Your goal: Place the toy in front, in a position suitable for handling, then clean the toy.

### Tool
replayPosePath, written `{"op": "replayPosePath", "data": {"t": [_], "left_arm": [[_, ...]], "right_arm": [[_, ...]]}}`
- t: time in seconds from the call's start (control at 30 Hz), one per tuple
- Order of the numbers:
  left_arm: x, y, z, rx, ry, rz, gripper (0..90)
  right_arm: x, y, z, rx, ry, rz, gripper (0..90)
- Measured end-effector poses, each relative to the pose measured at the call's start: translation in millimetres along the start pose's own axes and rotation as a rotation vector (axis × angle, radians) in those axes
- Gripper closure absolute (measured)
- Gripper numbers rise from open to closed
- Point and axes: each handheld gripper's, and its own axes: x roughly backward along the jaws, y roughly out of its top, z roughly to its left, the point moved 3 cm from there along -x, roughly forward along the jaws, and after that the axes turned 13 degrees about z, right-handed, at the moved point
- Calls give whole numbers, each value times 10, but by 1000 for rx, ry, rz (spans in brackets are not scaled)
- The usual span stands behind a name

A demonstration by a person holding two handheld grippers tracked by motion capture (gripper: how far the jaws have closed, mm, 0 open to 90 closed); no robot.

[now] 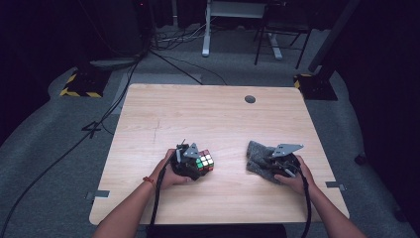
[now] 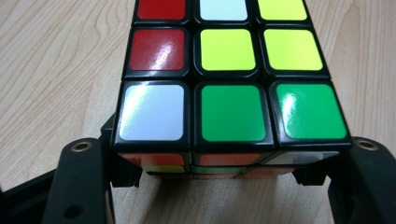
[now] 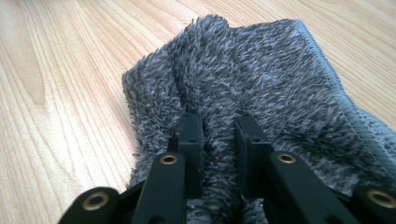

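Observation:
A scrambled puzzle cube (image 1: 204, 161) (image 2: 224, 88) with red, white, yellow and green stickers rests on the wooden table (image 1: 208, 119), left of centre near the front. My left gripper (image 1: 190, 159) (image 2: 219, 172) is shut on it, its black jaws pressing the cube's two sides. A fluffy grey cloth (image 1: 260, 158) (image 3: 261, 88) lies at the front right. My right gripper (image 1: 278, 161) (image 3: 218, 135) is shut on the cloth, a ridge of its pile pinched between the jaws.
A round grommet hole (image 1: 250, 99) sits near the table's far edge. Beyond the table, cables, stand bases with hazard stripes (image 1: 81, 84) and desk legs (image 1: 205, 29) stand on the grey carpet.

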Motion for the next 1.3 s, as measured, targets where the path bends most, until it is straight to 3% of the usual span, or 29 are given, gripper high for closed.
{"op": "replayPosePath", "data": {"t": [0.5,0.67,0.77,1.07,1.3], "left_arm": [[-2,34,-10,15,-2,13,335],[-20,150,-24,-15,7,28,336],[-21,255,-31,-19,-4,9,336],[-100,463,-119,-101,11,50,336],[-119,615,-147,-123,-2,42,336]], "right_arm": [[97,2,-5,3,-15,-40,783],[230,41,1,9,-19,-90,783],[296,117,47,33,-18,-111,783],[456,428,213,101,-22,-169,782],[488,728,341,138,25,-212,782]]}}
